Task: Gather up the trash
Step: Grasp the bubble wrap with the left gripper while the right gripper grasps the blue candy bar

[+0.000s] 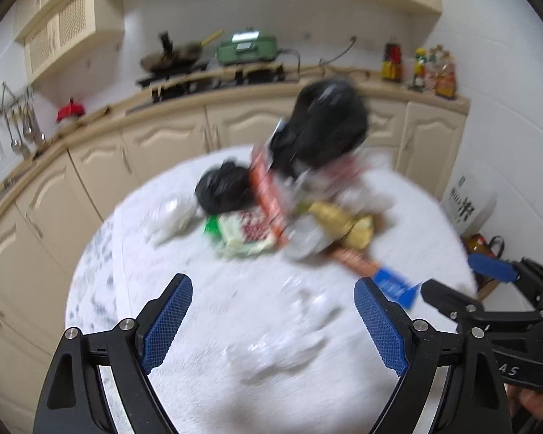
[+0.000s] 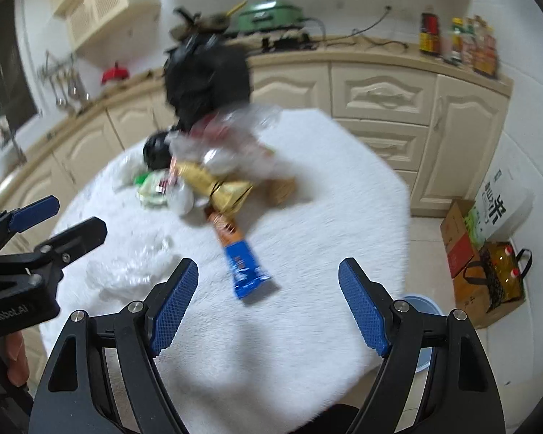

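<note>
Both views blurred. Left gripper tilted downward over the near part of a table covered in white fluffy cloth; its blue-padded jaws stand wide apart with only bare cloth and a crumpled clear plastic film showing between them, nothing gripped. Right gripper in like pose, angled down over the table's near edge, jaws spread wide, nothing between the pads but white cloth. The two grippers sit side by side: the right gripper appears at the right border of the left wrist view, the left gripper at the left border of the right wrist view, each with jaws parted. A bit of a hand shows under the left gripper's body in the right wrist view, too little to tell its hold. Trash heaped toward the middle and far side of the table: a large black bag standing highest at the far edge, a small black bag just left of it, a green and white packet, an orange-red wrapper leaning across the heap, a gold wrapper, clear plastic over the top. A blue and orange wrapper lies nearest the grippers, pointing toward the table's near edge, apart from both sets of pads. Cream cabinets behind the table; cartons on the floor off its right edge.
</note>
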Available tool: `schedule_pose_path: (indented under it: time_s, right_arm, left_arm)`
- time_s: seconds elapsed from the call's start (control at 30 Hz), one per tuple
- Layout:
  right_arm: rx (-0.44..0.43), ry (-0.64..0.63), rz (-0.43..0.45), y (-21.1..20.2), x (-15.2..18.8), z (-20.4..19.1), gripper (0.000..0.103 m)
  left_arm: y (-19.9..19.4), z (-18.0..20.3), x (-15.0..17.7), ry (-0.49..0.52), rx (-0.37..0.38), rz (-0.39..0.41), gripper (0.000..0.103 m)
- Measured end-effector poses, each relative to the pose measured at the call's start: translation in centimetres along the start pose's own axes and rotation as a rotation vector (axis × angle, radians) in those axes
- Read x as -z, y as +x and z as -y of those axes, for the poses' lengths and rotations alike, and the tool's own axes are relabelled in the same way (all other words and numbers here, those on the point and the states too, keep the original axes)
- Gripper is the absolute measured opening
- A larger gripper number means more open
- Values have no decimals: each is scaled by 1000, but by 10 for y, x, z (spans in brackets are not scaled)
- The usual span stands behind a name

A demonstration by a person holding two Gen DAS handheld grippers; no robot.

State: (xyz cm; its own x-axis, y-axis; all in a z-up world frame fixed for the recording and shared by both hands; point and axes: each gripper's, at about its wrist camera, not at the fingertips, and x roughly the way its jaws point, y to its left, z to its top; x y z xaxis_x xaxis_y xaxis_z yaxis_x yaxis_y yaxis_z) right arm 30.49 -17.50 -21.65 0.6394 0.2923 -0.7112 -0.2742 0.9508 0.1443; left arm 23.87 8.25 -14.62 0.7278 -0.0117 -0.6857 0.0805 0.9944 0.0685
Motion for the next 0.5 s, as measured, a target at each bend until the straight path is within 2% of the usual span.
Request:
schedule_pose_path:
  time_s: [0.13,0.2,0.33,0.43,0.47,0.5]
  right_arm:
    - [21,-45,-49,23,3,-12,81]
    - [49,-64,-68,32,5,-13,81]
    - [46,-67,-83,44,4,-11,81]
    - [58,-82,-85,50,2,-15,81]
    - [60,-88,-83,51,1,-17,80]
    - [55,-94,-81,53,0,-18,80]
  left_arm:
    - [17,-4,25,3,8,-75,87]
    - [21,-6,36,5,11,-100,86]
    - [24,-3,45,25,20,-128,85]
    - [37,1,46,40,25,-145,78]
    - [34,0,54,42,30,-150,72]
    - [39,4,48,39,41,-157,65]
